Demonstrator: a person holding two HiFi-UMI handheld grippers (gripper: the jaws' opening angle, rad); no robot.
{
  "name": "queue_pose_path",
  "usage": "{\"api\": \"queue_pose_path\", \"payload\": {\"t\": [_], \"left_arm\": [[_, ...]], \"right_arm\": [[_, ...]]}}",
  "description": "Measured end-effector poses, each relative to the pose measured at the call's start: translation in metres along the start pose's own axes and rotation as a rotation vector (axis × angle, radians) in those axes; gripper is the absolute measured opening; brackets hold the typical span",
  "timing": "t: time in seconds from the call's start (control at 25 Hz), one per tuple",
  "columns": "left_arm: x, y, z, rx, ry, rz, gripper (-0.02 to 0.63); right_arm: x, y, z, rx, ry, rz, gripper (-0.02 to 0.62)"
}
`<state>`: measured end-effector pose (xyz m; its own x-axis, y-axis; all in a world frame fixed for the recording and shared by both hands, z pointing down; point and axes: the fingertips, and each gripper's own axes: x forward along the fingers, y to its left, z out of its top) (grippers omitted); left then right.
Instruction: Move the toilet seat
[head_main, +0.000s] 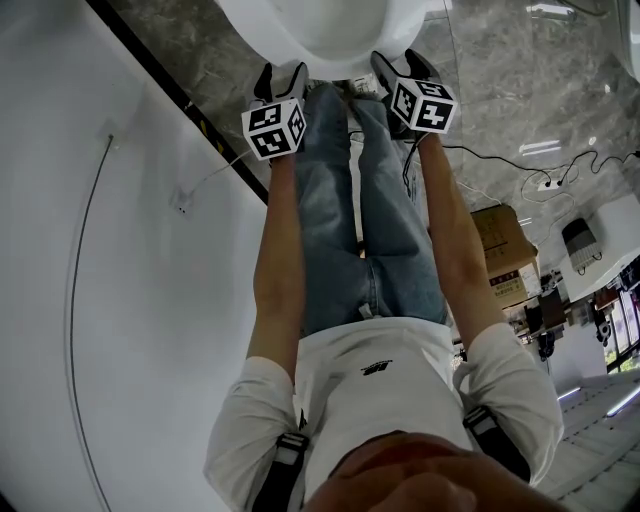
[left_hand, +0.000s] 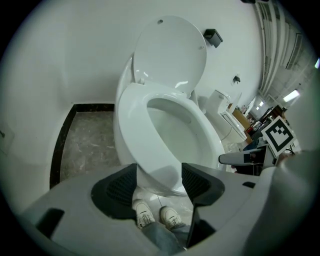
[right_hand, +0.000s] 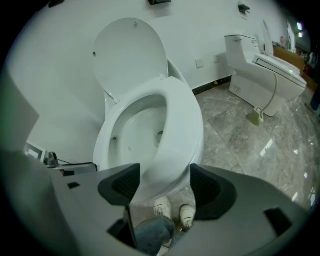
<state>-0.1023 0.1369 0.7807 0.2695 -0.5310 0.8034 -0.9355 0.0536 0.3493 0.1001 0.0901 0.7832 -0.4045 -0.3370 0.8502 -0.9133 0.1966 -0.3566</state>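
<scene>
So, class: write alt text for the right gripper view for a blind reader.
A white toilet, seat down and lid up, fills the view, its front rim showing between the pads of the open tool. A second toilet stands at right.

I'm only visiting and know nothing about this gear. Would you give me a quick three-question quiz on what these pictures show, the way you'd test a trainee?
1. True or false: the toilet lid is raised upright.
2. Pick one. The seat ring is: A) lifted up with the lid; B) lying down on the bowl; C) off the toilet, on the floor.
3. Fill the gap: the left gripper and the right gripper both have their jaws ____.

Key: 1 true. 2 B. 3 open; the toilet's front edge shows in the gap between each pair, but no pad presses on it.
</scene>
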Motion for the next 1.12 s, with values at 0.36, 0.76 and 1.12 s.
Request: {"api": "queue_pose_path", "payload": {"t": [0.36,0.76,1.12], "left_arm": [[0.007,0.000,-0.002,-0.022,0.029,0.028,0.267],[-0.003,-0.003,0.003,-0.017,0.013,0.033,0.267],[-0.025,-0.011,0.014,-0.007,-0.020,0.026,0.267]], "right_arm": [[0.006,-0.003,0.001,0.022,-0.012,-0.032,0.281],[-0.010,0.001,0.005,0.008,-0.018,-0.024,0.279],[-0.034,0.011,0.014,-0.005,-0.054,-0.018,0.279]]}}
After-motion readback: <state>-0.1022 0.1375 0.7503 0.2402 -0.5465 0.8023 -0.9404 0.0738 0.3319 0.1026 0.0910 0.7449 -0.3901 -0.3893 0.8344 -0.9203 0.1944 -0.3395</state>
